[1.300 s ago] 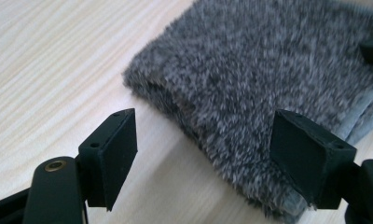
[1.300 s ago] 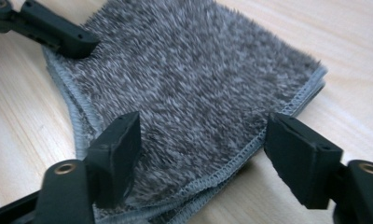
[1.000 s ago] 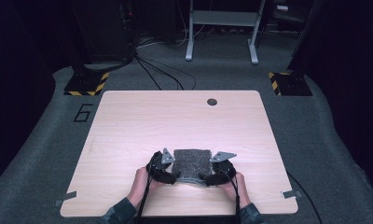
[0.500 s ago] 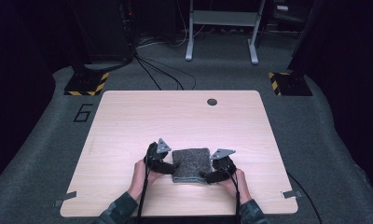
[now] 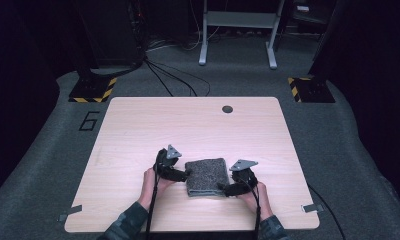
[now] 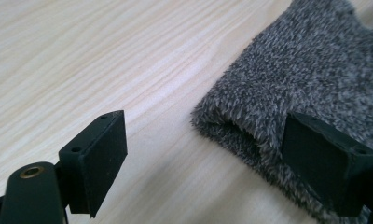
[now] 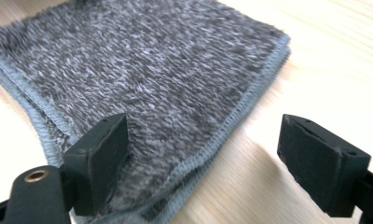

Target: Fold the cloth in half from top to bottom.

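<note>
A folded grey fuzzy cloth (image 5: 206, 176) lies flat on the wooden table (image 5: 198, 125), near its front edge. My left gripper (image 5: 184, 175) is at the cloth's left side, open; in the left gripper view the cloth's folded edge (image 6: 240, 128) lies between the jaws, one jaw over bare wood and the other over the cloth. My right gripper (image 5: 224, 189) is at the cloth's front right corner, open. In the right gripper view the stitched corner of the cloth (image 7: 175, 93) sits between the jaws, which stand wide apart.
A small dark round hole (image 5: 227, 108) is near the table's far edge. Beyond the table are cables, a grey metal stand (image 5: 236, 30) and two bases with yellow-black stripes (image 5: 93, 89). Grey carpet surrounds the table.
The cloth now looks narrower and folded over. Both grippers have let go and drawn slightly apart, the left one toward the cloth's left edge and the right one to its front right corner.
</note>
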